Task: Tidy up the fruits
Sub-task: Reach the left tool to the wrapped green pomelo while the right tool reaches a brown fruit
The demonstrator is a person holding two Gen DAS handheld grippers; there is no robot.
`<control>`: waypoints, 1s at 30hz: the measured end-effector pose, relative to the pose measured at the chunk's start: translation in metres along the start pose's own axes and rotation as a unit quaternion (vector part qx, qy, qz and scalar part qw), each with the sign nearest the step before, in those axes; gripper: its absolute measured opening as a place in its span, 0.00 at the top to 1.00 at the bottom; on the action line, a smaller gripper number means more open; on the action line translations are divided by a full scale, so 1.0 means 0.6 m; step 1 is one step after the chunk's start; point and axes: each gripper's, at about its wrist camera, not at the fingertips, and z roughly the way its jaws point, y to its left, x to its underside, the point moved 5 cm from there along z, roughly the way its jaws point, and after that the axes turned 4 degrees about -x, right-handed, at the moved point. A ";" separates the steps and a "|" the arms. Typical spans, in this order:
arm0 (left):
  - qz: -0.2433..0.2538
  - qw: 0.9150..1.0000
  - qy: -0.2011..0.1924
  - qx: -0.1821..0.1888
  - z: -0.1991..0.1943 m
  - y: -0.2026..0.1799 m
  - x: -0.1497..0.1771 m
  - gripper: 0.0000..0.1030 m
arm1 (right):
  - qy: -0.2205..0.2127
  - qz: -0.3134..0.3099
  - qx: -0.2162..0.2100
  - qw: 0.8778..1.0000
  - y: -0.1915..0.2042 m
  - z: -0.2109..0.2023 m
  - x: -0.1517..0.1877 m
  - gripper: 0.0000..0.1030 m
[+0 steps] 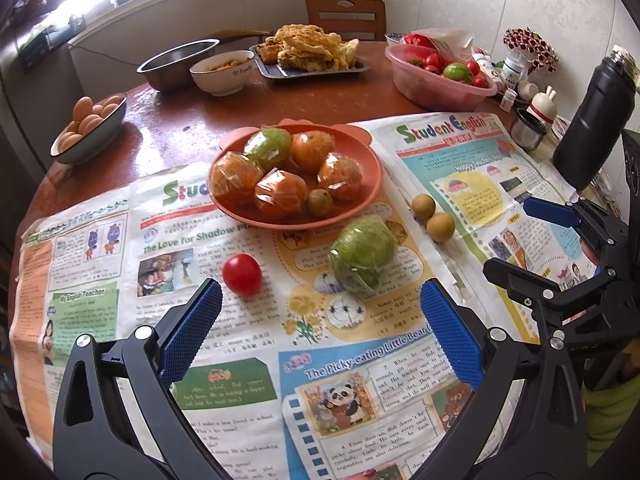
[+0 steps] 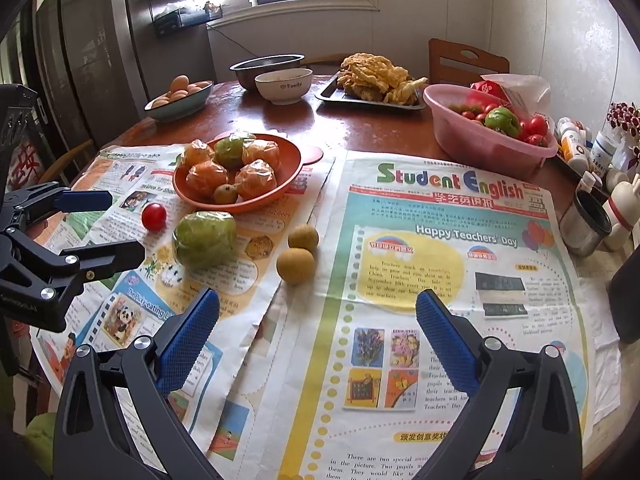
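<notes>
Currently we hold both tongs, left point(image 1: 320, 304) and right point(image 2: 318, 312), spread apart and empty. Beside the round orange plastic plate point(image 1: 360, 204) of wrapped fruit lie a wrapped green fruit point(image 1: 364, 254), a red tomato point(image 1: 241, 274) and two brown longans point(image 1: 432, 218).

A newspaper point(image 2: 440, 240) on the desk reads "Student English" and "Happy Teachers' Day". A second sheet point(image 1: 200, 280) reads "The Love for Shadow", "My English Teacher", "The Picky-eating Little Bear". A white bowl point(image 2: 284, 86) reads "Family".
</notes>
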 end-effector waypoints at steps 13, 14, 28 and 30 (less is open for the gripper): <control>0.011 1.000 0.017 0.012 0.037 -0.026 -0.003 0.09 | 0.020 0.001 -0.007 1.000 -0.007 0.032 0.014 0.04; 0.010 1.000 0.018 0.012 0.039 -0.026 -0.005 0.09 | 0.020 -0.001 -0.008 1.000 -0.007 0.036 0.013 0.05; 0.000 0.999 0.037 0.032 0.081 -0.022 -0.020 0.15 | 0.032 0.002 -0.007 0.999 -0.017 0.076 -0.001 0.26; 0.000 0.999 0.040 0.036 0.085 -0.022 -0.019 0.20 | 0.038 0.003 -0.011 0.999 -0.018 0.083 -0.001 0.32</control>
